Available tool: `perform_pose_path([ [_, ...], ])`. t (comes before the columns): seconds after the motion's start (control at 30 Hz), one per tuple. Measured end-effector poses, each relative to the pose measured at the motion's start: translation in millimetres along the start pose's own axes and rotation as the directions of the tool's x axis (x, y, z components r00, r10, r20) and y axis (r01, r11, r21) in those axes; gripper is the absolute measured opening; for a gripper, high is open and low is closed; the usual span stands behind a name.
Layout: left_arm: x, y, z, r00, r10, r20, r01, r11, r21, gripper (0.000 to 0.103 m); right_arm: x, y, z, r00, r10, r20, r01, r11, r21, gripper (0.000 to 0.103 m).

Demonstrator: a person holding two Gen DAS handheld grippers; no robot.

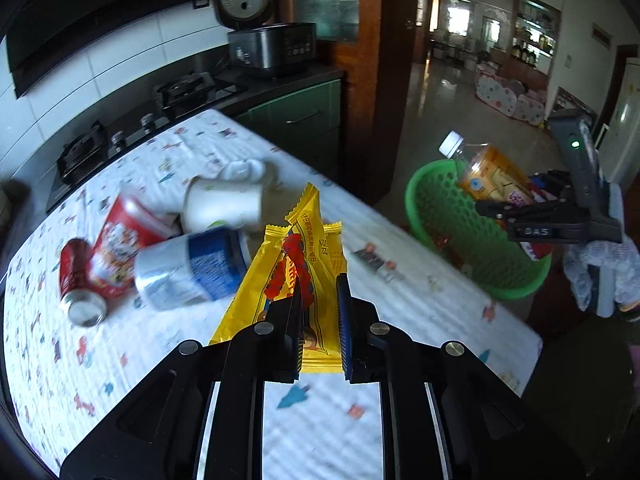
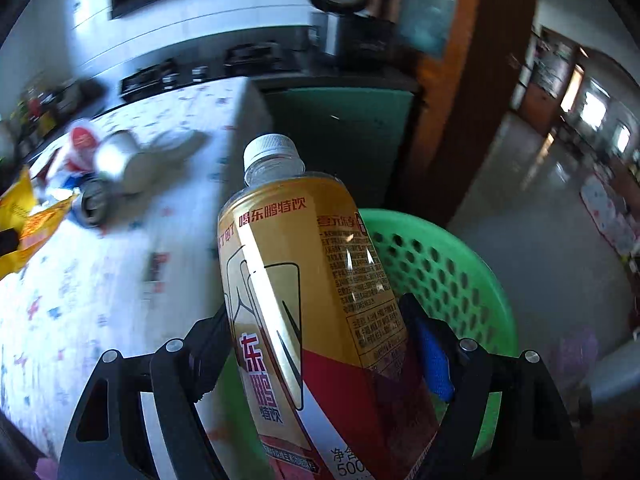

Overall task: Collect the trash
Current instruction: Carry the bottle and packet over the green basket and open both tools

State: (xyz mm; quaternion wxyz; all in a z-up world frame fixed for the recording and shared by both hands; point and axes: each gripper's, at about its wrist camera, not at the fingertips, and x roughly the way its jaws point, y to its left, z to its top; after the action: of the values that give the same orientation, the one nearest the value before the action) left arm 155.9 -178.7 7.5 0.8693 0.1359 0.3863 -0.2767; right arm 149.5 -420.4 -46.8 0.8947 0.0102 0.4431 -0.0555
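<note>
My left gripper (image 1: 320,292) is shut on yellow snack wrappers (image 1: 298,256), lifted above the patterned tablecloth (image 1: 160,352). My right gripper (image 2: 320,328) is shut on a gold-labelled plastic bottle (image 2: 304,280) with a white cap, tilted over the near rim of the green basket (image 2: 440,268). From the left wrist view, that bottle (image 1: 488,172) and the right gripper (image 1: 520,208) hang over the green basket (image 1: 452,220) beside the table's right edge. Left on the cloth lie a red can (image 1: 80,280), a red cup (image 1: 120,232), a silver-blue can (image 1: 192,268) and a white cup (image 1: 224,204).
A gas stove (image 1: 132,128) and a dark rice cooker (image 1: 272,44) stand on the counter behind the table. A green cabinet (image 1: 304,120) and a wooden door frame (image 1: 376,80) are past the table's far corner. A gloved hand (image 1: 600,272) holds the right gripper. Shiny floor stretches beyond the basket.
</note>
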Motion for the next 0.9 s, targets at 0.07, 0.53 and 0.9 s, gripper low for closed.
perform_pose_path([
  [0.07, 6, -11, 8, 1.0, -0.015, 0.004, 0.015, 1.0, 0.013, 0.014, 12, -18, -2, 1.0, -0.016, -0.014, 0.016, 0.999, 0.033, 0.077],
  [0.53, 61, -84, 42, 0.982, -0.187, -0.009, 0.187, 0.979, 0.077, 0.014, 10, -66, -10, 0.996, -0.05, 0.067, 0.039, 0.987, 0.157, 0.085],
  [0.9, 95, -135, 48, 0.964, -0.265, -0.032, 0.267, 0.956, 0.119, 0.016, -51, -84, -41, 0.976, -0.185, 0.117, 0.164, 0.972, 0.169, 0.085],
])
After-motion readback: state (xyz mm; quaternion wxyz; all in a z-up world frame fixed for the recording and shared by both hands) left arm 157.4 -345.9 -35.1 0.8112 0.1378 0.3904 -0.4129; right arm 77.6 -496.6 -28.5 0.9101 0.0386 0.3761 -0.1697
